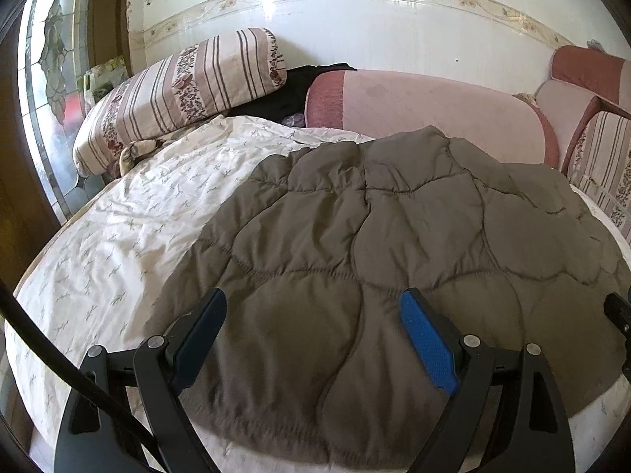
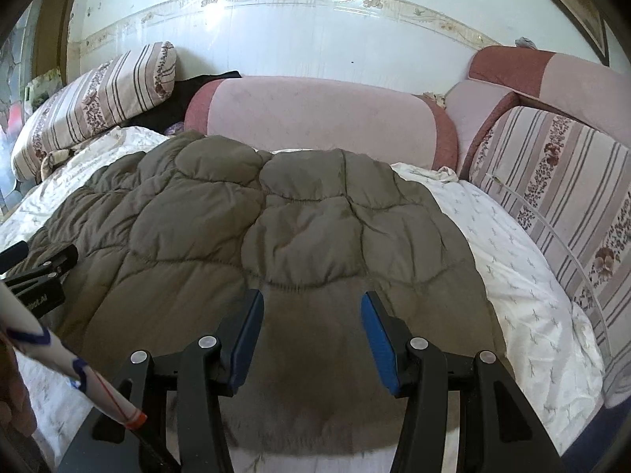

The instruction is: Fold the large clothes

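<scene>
A quilted olive-brown padded jacket (image 1: 394, 236) lies spread flat on a white floral bedsheet (image 1: 118, 228); it also shows in the right wrist view (image 2: 276, 228). My left gripper (image 1: 313, 303) is open and empty, hovering over the jacket's near left part. My right gripper (image 2: 311, 303) is open and empty over the jacket's near edge. The left gripper (image 2: 39, 268) shows at the left edge of the right wrist view, above the jacket's left side. The right gripper's tip (image 1: 619, 315) shows at the right edge of the left wrist view.
A pink bolster cushion (image 1: 426, 106) lies along the wall behind the jacket. A striped floral pillow (image 1: 177, 90) sits back left, dark clothing (image 1: 299, 86) beside it. A striped cushion (image 2: 560, 197) and pink armrest (image 2: 544, 75) stand on the right. A glass door (image 1: 51, 79) is far left.
</scene>
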`<state>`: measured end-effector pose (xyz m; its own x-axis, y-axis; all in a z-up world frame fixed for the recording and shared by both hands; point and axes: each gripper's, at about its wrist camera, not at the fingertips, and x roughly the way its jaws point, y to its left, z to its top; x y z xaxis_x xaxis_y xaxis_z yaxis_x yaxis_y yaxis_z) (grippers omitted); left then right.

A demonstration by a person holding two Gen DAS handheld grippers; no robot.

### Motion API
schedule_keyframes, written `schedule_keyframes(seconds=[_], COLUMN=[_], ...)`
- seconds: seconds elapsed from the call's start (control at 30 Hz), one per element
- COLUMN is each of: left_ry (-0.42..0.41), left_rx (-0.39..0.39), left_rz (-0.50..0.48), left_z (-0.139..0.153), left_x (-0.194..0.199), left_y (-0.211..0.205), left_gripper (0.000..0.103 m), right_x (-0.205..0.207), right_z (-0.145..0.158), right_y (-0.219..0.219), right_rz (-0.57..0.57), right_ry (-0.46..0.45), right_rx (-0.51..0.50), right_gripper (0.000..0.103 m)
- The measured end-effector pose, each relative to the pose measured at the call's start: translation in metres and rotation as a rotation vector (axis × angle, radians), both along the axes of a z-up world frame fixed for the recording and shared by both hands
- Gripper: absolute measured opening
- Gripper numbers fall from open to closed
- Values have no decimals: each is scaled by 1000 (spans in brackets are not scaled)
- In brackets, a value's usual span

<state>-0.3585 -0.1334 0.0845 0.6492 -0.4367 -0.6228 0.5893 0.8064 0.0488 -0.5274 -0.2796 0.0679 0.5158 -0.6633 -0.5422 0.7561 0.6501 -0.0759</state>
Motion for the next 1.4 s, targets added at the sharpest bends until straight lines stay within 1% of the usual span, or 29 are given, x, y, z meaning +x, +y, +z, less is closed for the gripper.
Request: schedule_keyframes(seconds=[0.13,0.23,0.37,0.63,0.83,1.07,1.4], left_ry=[30,59,55,41,42,41,40], left_rx=[12,14,31,79,84,86,86], left_rz=[24,40,49,47,43,39,41], left_z=[-2,-5,-8,-18,-19,-19,-19], left_x=[-6,-5,-4,-3,-2,-2,-3], left_y=[18,27,28,18,19,18,17], left_gripper=[89,89,89,90,91,91,91], right_x=[-8,-11,-10,0,2,6,7], right_z=[0,-1,-6,-16,-21,-26,-29], right_y=[11,15,18,20,18,20,21], right_rz=[6,12,26,42,45,45,51], right_ry=[4,2,9,52,65,92,106], right_rx=[-8,5,25,27,33,17,6], right_gripper=[56,56,56,56,57,57,59])
